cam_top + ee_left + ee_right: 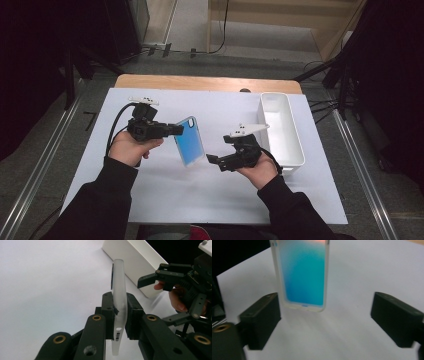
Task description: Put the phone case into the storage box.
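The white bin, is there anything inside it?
The white bin looks empty in the high view: only its bare white floor shows. Its near end lies behind the right gripper and hand, so that corner stays unseen.

Left tool (176,130) is clamped tight and raised; right tool (214,161) gapes wide, level.

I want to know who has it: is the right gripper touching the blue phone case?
Apart. The right gripper view shows the right gripper with jaws wide open and white table between them and the phone case.
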Demonstrator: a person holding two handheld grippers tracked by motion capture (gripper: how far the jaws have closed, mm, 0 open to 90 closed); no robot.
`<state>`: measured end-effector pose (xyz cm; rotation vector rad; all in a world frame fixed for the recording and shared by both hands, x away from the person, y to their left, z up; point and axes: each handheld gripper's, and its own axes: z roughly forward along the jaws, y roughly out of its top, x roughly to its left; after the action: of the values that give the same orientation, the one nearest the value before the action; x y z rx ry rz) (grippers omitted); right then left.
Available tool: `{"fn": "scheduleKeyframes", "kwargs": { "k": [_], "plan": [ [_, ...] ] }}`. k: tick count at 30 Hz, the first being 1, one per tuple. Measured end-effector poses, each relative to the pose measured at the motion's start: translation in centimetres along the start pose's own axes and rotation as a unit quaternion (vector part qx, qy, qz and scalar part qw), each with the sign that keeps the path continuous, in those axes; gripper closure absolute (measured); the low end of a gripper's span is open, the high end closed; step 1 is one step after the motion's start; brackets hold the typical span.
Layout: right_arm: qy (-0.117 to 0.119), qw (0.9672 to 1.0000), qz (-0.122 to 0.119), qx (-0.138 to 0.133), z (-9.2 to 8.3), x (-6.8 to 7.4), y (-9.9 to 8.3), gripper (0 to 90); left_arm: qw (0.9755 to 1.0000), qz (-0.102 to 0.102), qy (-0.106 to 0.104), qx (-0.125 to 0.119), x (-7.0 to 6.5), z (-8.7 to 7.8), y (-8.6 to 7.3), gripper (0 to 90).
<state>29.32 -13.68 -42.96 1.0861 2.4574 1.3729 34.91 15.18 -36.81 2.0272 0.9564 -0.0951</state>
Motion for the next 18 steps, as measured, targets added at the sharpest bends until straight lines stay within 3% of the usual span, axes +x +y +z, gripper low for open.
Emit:
{"fn": "scheduleKeyframes", "kwargs": {
  "k": [1,2,9,11,18],
  "plan": [
    [0.015,0.9999,-0.007,-0.002,0.0,0.0,0.1,5.1,1.0,0.0,0.0,0.0,0.0,0.0,0.0,79.3],
    [0.015,0.9998,-0.01,-0.002,0.0,0.2,0.1,0.0,1.0,-0.006,-0.001,-0.001,0.0,0.2,0.0,79.3],
    [0.0,0.9999,-0.016,-0.005,0.0,0.7,0.3,0.0,1.0,-0.006,-0.003,0.0,-0.4,0.5,-0.1,79.3],
    [-0.013,0.9999,-0.008,-0.007,-0.1,0.9,0.5,0.0,1.0,-0.003,-0.002,0.001,-0.5,0.5,-0.1,79.3],
    [-0.02,0.9996,0.009,-0.019,-0.2,1.3,0.9,0.0,1.0,-0.003,-0.003,0.004,-0.9,0.8,-0.1,79.2]
  ]
}}
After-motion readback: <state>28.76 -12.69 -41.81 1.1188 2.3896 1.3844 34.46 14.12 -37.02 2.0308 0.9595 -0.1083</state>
